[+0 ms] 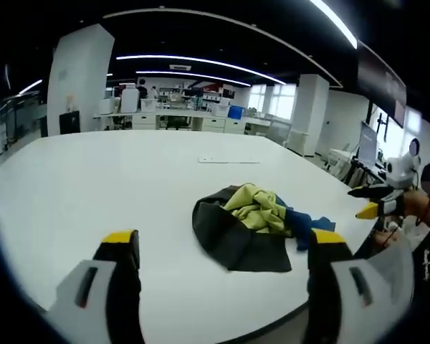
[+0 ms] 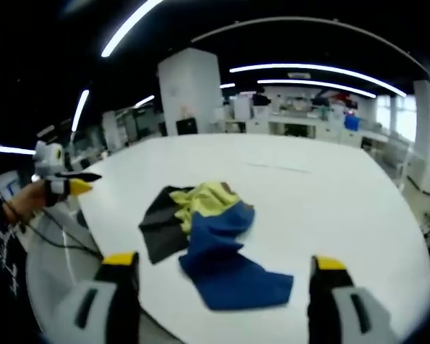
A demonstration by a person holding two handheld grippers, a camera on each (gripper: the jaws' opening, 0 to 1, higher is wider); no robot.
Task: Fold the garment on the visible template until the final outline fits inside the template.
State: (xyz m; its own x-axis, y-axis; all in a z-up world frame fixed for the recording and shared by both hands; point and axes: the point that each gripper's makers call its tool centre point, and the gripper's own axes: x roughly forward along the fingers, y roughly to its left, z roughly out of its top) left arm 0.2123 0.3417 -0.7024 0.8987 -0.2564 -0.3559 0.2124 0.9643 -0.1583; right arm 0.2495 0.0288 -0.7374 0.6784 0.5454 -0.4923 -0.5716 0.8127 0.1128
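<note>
A crumpled garment [image 1: 252, 228] of black, yellow-green and blue cloth lies bunched on the white table [image 1: 115, 179]. My left gripper [image 1: 224, 240] is open, hanging over the near table edge short of the cloth, with nothing between its jaws. The right gripper [image 1: 369, 201] shows at the right edge, held in a hand, jaws apart. In the right gripper view the garment [image 2: 208, 240] lies just ahead, its blue part nearest. My right gripper [image 2: 224, 261] is open and holds nothing. The left gripper [image 2: 81, 181] appears at the far left. A faint thin mark [image 1: 229, 160] lies on the table beyond the garment.
The table's rounded edge [image 2: 93, 229] runs close under both grippers. Cables [image 2: 61, 240] hang off the table side. Beyond the table stand a white pillar [image 1: 77, 79], lab benches [image 1: 179, 118] with people at them, and a monitor [image 1: 366, 143] at right.
</note>
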